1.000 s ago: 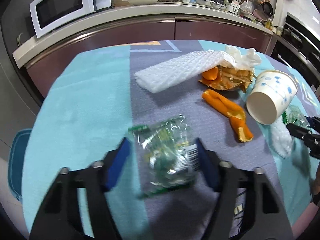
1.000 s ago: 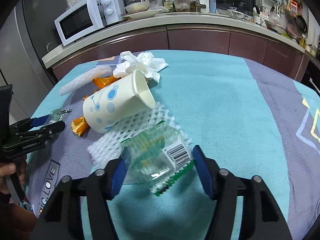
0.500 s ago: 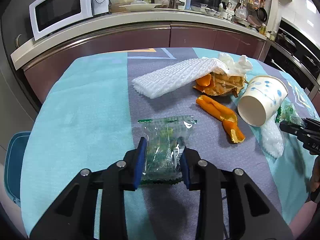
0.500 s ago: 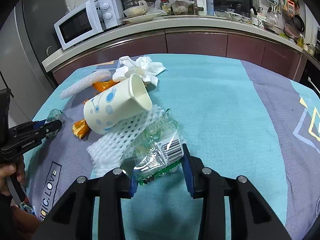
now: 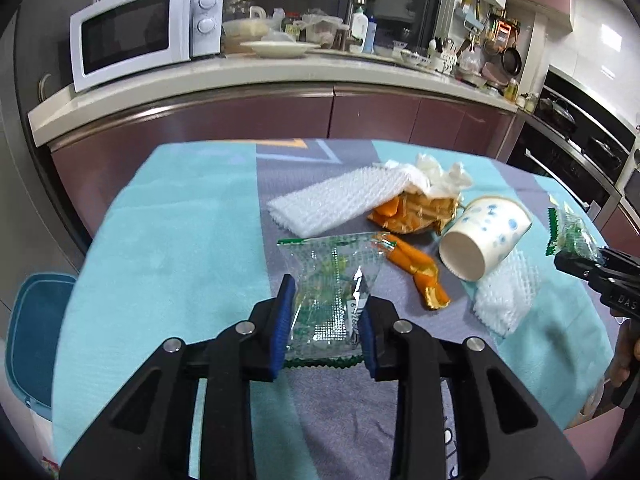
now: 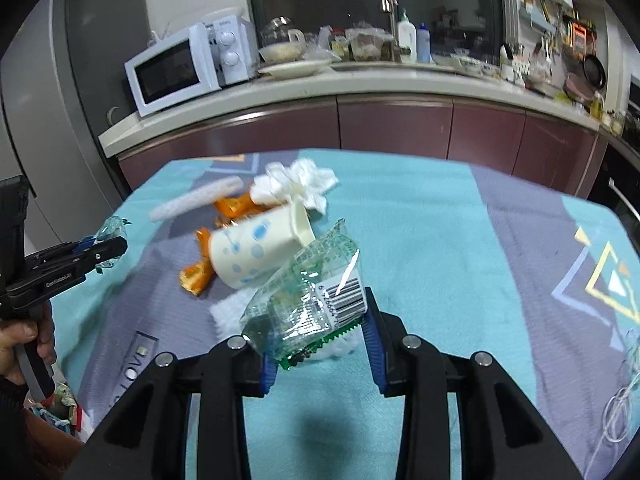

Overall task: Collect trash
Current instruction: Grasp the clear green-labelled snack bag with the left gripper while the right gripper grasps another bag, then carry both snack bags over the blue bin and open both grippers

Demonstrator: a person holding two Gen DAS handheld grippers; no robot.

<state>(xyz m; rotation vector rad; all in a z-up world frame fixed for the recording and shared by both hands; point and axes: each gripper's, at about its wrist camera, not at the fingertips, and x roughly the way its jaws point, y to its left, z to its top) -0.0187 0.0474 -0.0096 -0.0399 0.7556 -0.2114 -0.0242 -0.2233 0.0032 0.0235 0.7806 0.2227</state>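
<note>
Light falls from overhead and glints off the white wall tiles. The tabletop is evenly lit in the left wrist view, which is sharp. The right wrist view is softer, smeared by motion, with a dark shadow on the tabletop's near edge. Glare flashes on the clear wrapper. Both views bulge, with black corners.

In my left wrist view the crinkled clear plastic wrapper sits at lower centre. The tipped white paper cup with blue dots lies right of it, the white foam net sleeve above, the white microwave upper left on the counter.
</note>
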